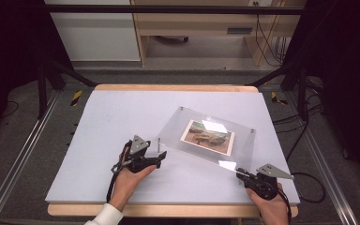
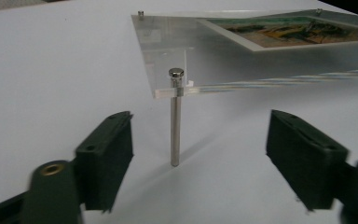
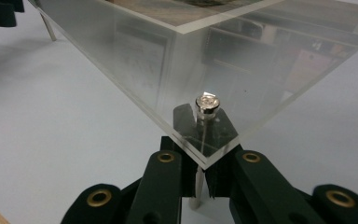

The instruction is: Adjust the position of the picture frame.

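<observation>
Both grippers were black, the left gripper (image 1: 161, 156) and right gripper (image 1: 238, 172) each topped by a grey three-cornered plate. Brass-ringed holes dotted the jaw arms. A white sleeve (image 1: 104, 216) covered the left wrist.

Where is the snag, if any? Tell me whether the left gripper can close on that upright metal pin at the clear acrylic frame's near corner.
Probably yes. The left gripper is open, and the upright metal pin stands bare between its fingers, below the clear acrylic frame. Nothing lies between.
</observation>
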A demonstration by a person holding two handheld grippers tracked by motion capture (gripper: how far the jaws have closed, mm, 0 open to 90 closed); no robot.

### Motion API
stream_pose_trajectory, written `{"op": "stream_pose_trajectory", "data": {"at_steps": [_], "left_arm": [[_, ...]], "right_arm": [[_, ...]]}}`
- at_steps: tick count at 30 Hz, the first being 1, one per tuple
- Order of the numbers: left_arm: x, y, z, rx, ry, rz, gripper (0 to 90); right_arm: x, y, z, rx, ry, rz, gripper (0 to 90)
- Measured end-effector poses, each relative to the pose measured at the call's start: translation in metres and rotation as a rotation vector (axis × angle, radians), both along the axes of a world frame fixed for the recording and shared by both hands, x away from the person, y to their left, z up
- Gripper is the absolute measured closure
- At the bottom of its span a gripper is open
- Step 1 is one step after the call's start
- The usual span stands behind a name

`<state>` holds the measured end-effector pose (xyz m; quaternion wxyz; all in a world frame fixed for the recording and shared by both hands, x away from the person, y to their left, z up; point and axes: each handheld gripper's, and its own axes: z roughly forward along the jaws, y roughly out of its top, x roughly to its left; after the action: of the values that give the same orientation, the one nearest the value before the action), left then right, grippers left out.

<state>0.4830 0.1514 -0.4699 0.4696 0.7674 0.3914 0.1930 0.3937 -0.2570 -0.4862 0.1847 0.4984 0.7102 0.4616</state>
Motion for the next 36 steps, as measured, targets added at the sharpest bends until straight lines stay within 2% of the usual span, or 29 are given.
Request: {"op": "stream_pose_trajectory", "data": {"at_steps": [4,9,12,15,17,23,25,29,31,36], "left_arm": [[0.007,-0.001,-0.003,0.013,-0.002,0.003,36.1],[0.021,-0.002,-0.006,0.007,0.03,0.018,52.8],[0.026,-0.004,-0.009,0.01,0.038,0.019,57.4],[0.028,-0.004,-0.008,-0.006,0.047,0.013,63.6],[0.03,-0.005,-0.007,-0.007,0.032,0.017,66.4],[0.033,-0.009,-0.008,0.003,0.018,0.004,73.4],[0.034,-0.009,-0.008,-0.008,0.025,0.0,80.5],[0.033,-0.01,-0.007,-0.027,0.022,0.006,83.1],[0.034,-0.009,-0.005,-0.052,0.025,0.011,83.0],[0.035,-0.009,-0.001,-0.06,0.03,0.013,83.0]], "right_arm": [[0.0,0.0,0.0,0.0,0.002,0.0,84.6],[0.0,0.0,0.0,0.001,0.004,-0.003,84.7],[0.0,0.0,0.001,0.003,0.005,-0.003,84.7],[0.0,0.0,0.001,0.008,0.008,-0.001,84.7],[0.001,-0.001,0.001,0.021,0.014,-0.003,84.7],[0.001,-0.001,0.001,0.033,0.018,-0.005,84.8],[0.001,-0.002,0.002,0.036,0.018,-0.004,84.8],[0.001,-0.002,0.003,0.043,0.016,-0.006,84.8],[0.001,-0.002,0.003,0.043,0.007,-0.006,84.7],[0.001,-0.002,0.005,0.058,-0.012,-0.009,82.4]]}}
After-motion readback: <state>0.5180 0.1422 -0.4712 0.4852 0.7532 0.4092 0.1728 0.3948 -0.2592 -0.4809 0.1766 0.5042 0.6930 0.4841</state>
